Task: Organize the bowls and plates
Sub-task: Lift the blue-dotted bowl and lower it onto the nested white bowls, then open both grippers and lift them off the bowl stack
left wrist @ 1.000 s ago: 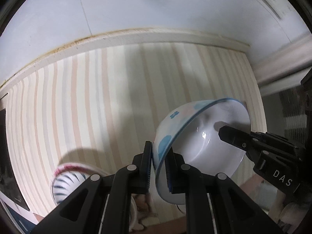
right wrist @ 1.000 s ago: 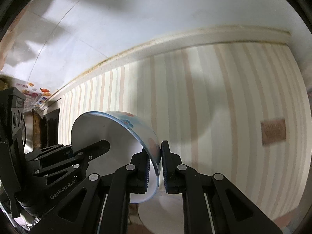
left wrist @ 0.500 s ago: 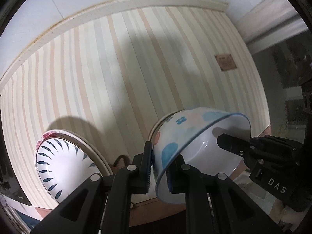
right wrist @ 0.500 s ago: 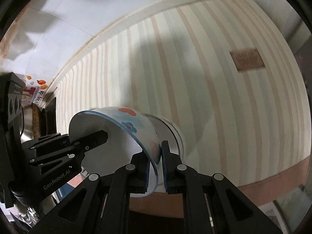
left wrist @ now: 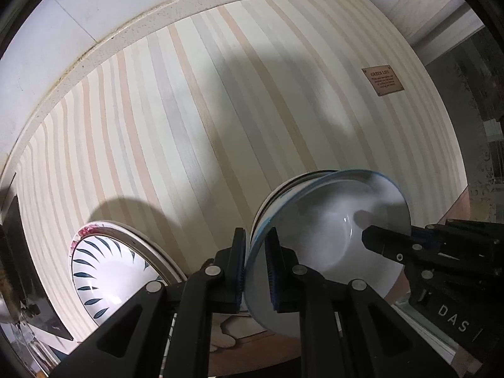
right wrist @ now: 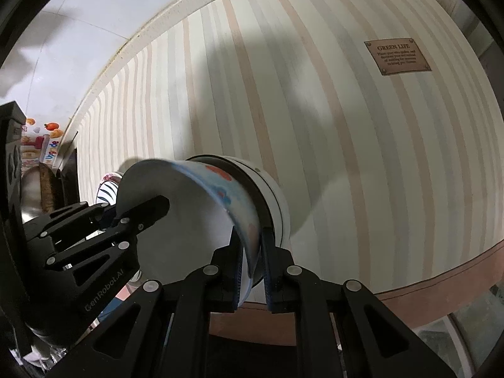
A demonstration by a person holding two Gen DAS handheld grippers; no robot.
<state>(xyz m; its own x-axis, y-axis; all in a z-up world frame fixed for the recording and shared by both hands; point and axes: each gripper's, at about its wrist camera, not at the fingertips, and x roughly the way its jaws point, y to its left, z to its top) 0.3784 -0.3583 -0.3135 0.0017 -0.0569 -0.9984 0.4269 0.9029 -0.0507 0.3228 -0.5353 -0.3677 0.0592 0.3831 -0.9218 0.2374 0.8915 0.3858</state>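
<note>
A bowl (left wrist: 330, 230), white inside with a blue rim and coloured spots outside, is gripped at two opposite sides of its rim. My left gripper (left wrist: 255, 239) is shut on the rim's near side. My right gripper (right wrist: 250, 239) is shut on the opposite side and shows in the left wrist view as a black finger (left wrist: 378, 239) inside the bowl. The bowl (right wrist: 189, 220) hangs tilted, partly nested over a white bowl with a dark rim (right wrist: 271, 195) standing on the striped mat (right wrist: 346, 157). To its left lies a plate with a blue leaf pattern (left wrist: 107, 271).
A brown label (right wrist: 397, 56) is fixed to the mat at the far right. A white wall and ledge (left wrist: 189, 9) border the mat at the back. Dark objects and a metal pot (right wrist: 31, 195) stand at the left. The mat's brown edge (right wrist: 441, 286) runs near me.
Both grippers carried the bowl across the mat and downward. The leaf-pattern plate and the white bowl came into view, and the held bowl now sits over the white bowl.
</note>
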